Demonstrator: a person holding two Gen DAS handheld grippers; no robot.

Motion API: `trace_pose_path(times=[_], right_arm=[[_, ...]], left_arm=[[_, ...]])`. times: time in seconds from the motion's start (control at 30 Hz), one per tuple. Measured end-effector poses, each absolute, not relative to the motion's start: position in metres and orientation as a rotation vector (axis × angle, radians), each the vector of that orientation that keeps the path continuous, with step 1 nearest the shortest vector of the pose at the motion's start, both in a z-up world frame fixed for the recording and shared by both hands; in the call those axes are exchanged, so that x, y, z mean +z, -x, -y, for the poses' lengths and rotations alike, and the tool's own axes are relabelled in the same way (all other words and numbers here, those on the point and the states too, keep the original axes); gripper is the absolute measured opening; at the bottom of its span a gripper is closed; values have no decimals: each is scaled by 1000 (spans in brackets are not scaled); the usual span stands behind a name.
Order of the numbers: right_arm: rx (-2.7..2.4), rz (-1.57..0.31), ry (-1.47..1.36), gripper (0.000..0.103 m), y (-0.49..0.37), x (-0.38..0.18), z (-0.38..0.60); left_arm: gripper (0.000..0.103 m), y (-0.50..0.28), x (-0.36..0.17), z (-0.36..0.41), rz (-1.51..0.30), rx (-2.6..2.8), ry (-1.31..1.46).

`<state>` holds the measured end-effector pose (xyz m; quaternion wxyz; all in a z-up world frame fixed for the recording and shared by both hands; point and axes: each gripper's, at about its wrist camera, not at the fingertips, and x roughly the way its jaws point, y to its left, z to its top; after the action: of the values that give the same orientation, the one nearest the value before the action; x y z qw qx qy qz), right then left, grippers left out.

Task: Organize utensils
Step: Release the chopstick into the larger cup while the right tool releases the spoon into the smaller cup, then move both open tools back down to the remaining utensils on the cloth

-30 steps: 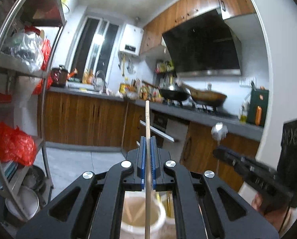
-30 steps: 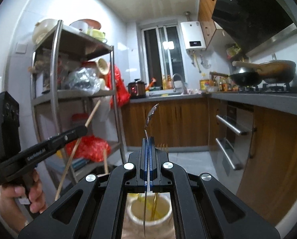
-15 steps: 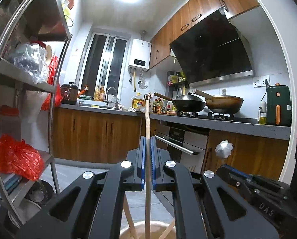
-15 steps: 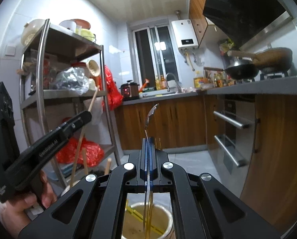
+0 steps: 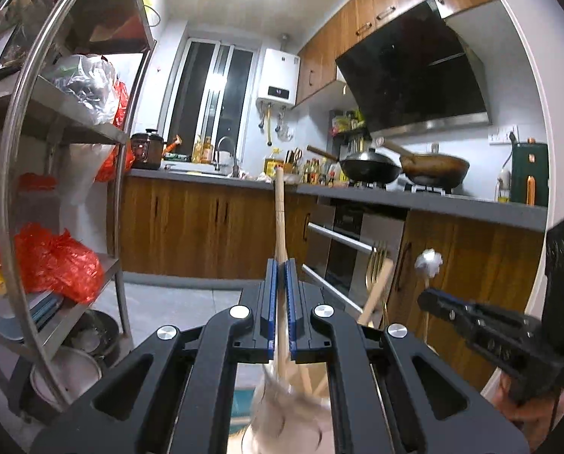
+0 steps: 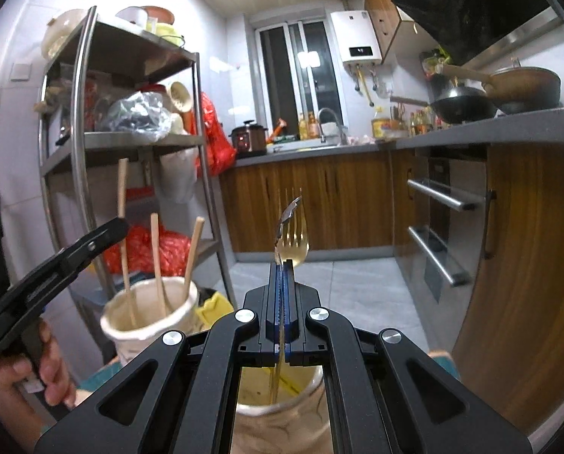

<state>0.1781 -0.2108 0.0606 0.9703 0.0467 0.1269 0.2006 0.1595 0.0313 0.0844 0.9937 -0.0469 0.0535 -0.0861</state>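
Observation:
My left gripper (image 5: 280, 265) is shut on an upright wooden chopstick (image 5: 278, 208). Its lower end dips into a blurred white cup (image 5: 282, 423) just under the jaws, which holds other chopsticks. That cup (image 6: 149, 314) also shows in the right wrist view, with the left gripper (image 6: 121, 225) above it. My right gripper (image 6: 282, 265) is shut on a thin metal spoon (image 6: 287, 215), seen edge-on. The spoon's handle reaches down into a second cup (image 6: 278, 408). A gold fork (image 6: 296, 244) stands in that cup behind the spoon. In the left wrist view the right gripper (image 5: 423, 297) is at the right.
A steel rack (image 6: 81, 143) with red bags and bowls stands close on the left. Wooden cabinets and oven handles (image 6: 444, 196) run along the right, with woks (image 5: 370, 168) on the counter. The cups rest on a teal surface (image 6: 96, 378) above a tiled floor.
Both grippers have sunk with their utensils. The chopstick cup has risen into the right wrist view, and the spoon's handle sits deeper in its cup.

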Motion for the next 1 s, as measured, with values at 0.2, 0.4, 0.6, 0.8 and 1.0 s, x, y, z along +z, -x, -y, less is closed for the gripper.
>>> trace_pose_path(times=[0.2,0.4,0.6,0.8,1.0], right_arm=[[392,-294,-113,2,-180,57,216],[395,-346,-124,15,-183,55,217],[387,-346,-127,29,-169,66,219],[378,-372,-171,53,-144,73,235],[357,-386,-161,81,-107,73,252]], left_arm=[[4,-154,76,-27,-172,-168,58],[6,-153,69,-26,-205,-164,49],[18,-140,67,-25,-211,-153,42],[47,-119,62,-27,-222,-165,53],[73,-96,52,-29,-259,-171,69]])
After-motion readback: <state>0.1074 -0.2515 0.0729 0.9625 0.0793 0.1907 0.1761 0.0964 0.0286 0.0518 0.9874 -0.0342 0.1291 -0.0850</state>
